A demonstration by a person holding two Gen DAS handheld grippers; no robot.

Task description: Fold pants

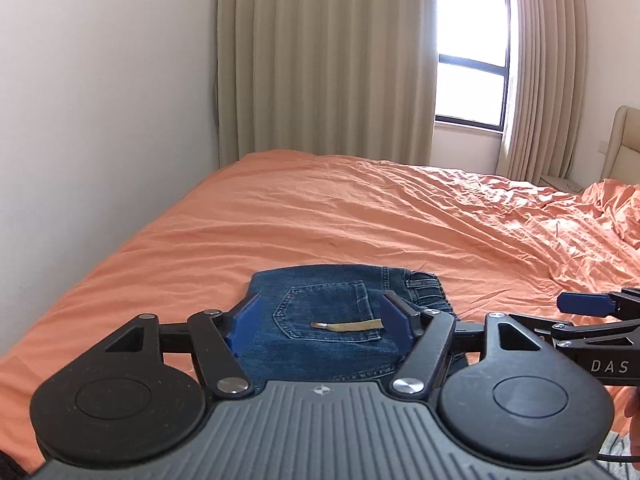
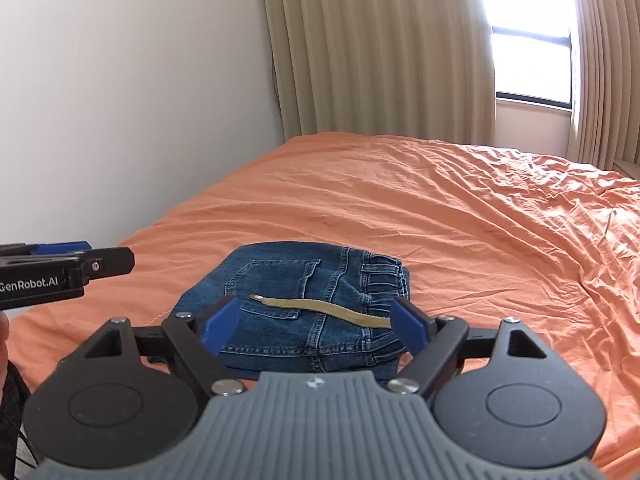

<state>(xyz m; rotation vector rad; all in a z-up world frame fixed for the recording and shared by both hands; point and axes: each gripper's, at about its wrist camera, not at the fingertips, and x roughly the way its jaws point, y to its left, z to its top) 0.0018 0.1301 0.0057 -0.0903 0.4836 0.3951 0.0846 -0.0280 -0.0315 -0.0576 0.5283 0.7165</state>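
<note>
Bedroom interior. Wall [image 1: 100, 100]: plain white, filling the left of the frame in both views. Curtains [image 1: 324, 56]: beige, pleated, full length, hanging at upper centre, with a second panel [image 1: 560, 72] at upper right. Window [image 1: 472, 48]: dark frame, between the two panels, strong daylight blown out to white. Bed [image 1: 320, 208]: wide, covered by an orange sheet, heavily wrinkled toward the right, smoother at left beside the wall. Headboard [image 1: 624, 140]: cream, padded, at the right edge of the left view. Floor: not visible.
</note>
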